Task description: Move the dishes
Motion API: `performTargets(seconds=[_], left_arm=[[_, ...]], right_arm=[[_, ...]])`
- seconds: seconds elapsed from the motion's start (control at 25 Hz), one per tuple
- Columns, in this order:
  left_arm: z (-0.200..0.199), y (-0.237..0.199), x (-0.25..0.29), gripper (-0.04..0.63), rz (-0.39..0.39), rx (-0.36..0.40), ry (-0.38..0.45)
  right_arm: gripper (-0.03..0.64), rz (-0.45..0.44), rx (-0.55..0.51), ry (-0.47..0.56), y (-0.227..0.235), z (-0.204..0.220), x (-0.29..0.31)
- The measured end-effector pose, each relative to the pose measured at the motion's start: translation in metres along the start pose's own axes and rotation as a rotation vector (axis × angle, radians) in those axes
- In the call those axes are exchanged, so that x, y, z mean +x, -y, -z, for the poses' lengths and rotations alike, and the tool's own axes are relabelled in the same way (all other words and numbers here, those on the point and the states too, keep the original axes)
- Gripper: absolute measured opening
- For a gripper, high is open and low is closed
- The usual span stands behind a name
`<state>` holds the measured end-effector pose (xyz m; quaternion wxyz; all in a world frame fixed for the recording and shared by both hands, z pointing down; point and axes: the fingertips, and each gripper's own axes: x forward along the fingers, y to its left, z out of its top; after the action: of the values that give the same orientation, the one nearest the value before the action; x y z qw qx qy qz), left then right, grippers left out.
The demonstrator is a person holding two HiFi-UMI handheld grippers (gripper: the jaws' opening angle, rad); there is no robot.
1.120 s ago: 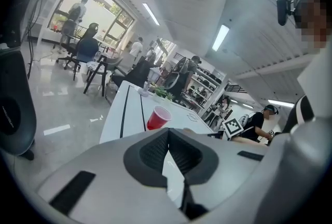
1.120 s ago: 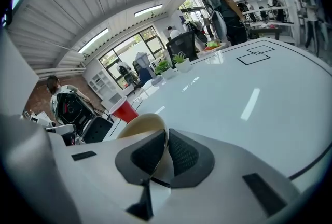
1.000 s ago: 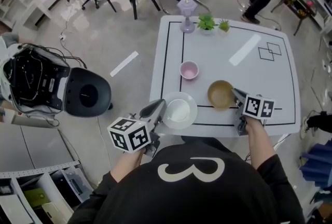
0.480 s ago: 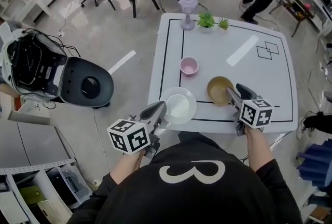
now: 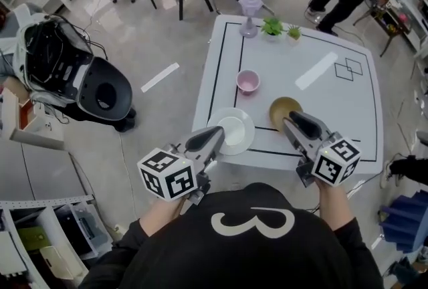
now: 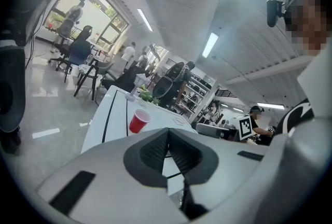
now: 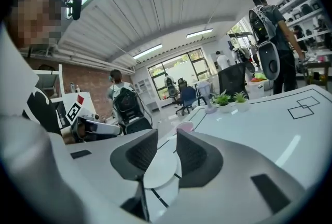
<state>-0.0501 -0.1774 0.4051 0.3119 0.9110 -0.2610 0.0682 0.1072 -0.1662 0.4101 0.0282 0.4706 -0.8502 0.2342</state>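
The right gripper [image 5: 293,120] covers the near edge of the bowl [image 5: 279,107] in the head view. Its own view does not show the bowl at all. There, only the plate [image 5: 234,127] and the cup [image 5: 247,81] appear past the jaws. The left gripper [image 5: 215,136] overlaps the plate's near-left rim from above, and I cannot tell whether it touches. The person's body cuts off the near edge of the tabletop [image 5: 328,104].

A second ago the right jaws sat at the bowl's rim. Now that gripper is lifted clear of it, and the bowl has stayed on the tabletop. The right jaws stand apart, having just been closing, and nothing is gripped; only the distant plate shows through the gap. The left jaws are pressed together with nothing in them, much as before.

The bowl is round and golden brown. It sits upright near the front of the tabletop, just right of the white plate. The pink cup stands behind both, well apart from them.
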Motion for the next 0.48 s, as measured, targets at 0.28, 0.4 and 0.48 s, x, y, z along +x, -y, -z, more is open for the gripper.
performTargets(seconds=[0.28, 0.4, 0.48], left_arm=[[-0.012, 0.063, 0.0, 0.003, 0.074, 0.057, 0.018], [-0.017, 0.091, 0.003, 0.003, 0.103, 0.078, 0.033], [-0.018, 0.11, 0.002, 0.003, 0.119, 0.101, 0.041]], right_arm=[[0.011, -0.19, -0.046, 0.062, -0.055, -0.018, -0.032], [0.011, -0.286, -0.044, 0.073, -0.069, -0.025, -0.049], [0.011, -0.334, -0.032, 0.091, -0.079, -0.033, -0.063]])
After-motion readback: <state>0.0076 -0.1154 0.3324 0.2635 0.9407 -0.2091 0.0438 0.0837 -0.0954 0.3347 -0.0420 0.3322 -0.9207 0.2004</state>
